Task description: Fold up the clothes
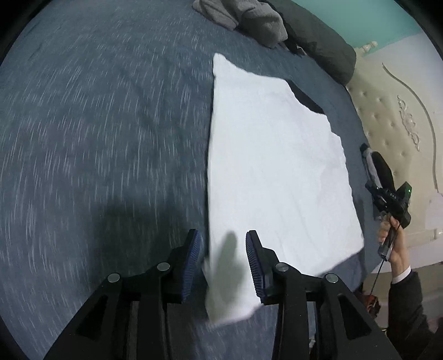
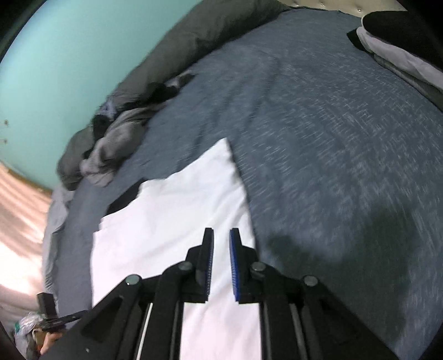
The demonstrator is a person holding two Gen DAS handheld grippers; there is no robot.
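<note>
A white garment lies folded flat on the blue bedspread; a dark piece shows from under its far edge. My left gripper hangs over the garment's near corner. That corner sits blurred between the blue pads, which stand well apart and do not press on it. In the right wrist view the same white garment spreads below my right gripper. Its pads leave a narrow gap with nothing in it. A hand in a dark sleeve holds that gripper at the bed's right side.
Crumpled grey clothes lie at the far edge beside a dark grey pillow. A cream tufted headboard borders the bed. A folded stack sits at the bed's far corner. The wall is teal.
</note>
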